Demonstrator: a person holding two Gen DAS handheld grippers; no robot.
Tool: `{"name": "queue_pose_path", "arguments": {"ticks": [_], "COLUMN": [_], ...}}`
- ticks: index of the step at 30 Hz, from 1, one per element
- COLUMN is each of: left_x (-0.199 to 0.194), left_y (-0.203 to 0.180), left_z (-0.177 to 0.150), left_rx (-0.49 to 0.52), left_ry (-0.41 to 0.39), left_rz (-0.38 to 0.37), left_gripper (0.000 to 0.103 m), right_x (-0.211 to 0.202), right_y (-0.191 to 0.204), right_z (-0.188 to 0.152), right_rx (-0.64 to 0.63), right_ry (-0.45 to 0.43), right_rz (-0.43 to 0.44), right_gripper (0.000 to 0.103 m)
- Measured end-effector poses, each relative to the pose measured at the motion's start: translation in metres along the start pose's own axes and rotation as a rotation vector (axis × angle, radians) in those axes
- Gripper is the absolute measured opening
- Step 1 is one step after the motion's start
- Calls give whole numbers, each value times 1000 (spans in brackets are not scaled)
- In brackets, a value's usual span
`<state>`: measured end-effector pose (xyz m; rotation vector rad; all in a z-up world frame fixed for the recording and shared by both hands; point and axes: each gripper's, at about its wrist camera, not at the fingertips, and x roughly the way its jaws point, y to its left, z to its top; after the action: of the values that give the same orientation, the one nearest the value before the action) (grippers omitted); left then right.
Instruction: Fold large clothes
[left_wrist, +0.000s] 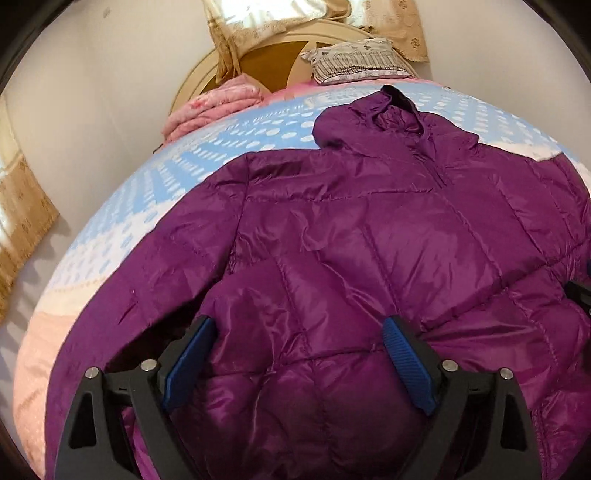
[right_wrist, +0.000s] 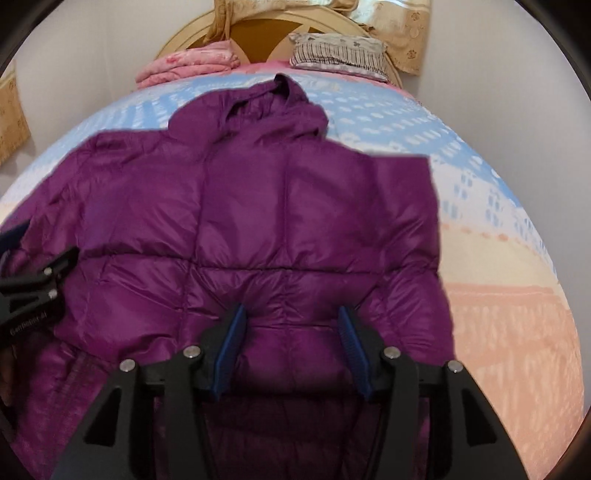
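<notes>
Below the headboard (left_wrist: 258, 62), on the bed (left_wrist: 155, 177), lies our purple puffer jacket (left_wrist: 351, 240), hood toward it. We hold the left gripper (left_wrist: 299, 328) and right gripper (right_wrist: 291, 314) spread apart over its hem. Light, puffy and slick, we judge; pinch seams there.

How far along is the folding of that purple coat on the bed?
Early on. Done: the purple jacket lies spread flat on the bed, hood toward the headboard. In hand: the left hand-held gripper and right hand-held gripper are both open over its lower part, gripping nothing. Left: no clear body fold shows yet.
</notes>
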<state>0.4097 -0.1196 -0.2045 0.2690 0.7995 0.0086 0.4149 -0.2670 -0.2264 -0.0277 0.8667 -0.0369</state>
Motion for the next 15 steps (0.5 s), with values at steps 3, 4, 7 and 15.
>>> {"name": "queue_pose_path", "arguments": {"ticks": [3, 4, 7, 15], "left_x": [1, 1, 2, 2], "left_y": [0, -2, -8, -9], "left_z": [-2, -2, -4, -4], "left_rx": [-5, -1, 14, 15], "left_ry": [2, -1, -12, -9], "left_rz": [5, 16, 39, 49], "left_gripper": [96, 96, 97, 98], "right_x": [0, 0, 1, 0], "right_y": [-2, 1, 3, 6], "right_z": [-2, 0, -1, -3], "right_rx": [9, 8, 2, -8], "right_ry": [-4, -6, -14, -18], "right_rz": [1, -3, -18, -33], "right_gripper": [57, 57, 58, 58]}}
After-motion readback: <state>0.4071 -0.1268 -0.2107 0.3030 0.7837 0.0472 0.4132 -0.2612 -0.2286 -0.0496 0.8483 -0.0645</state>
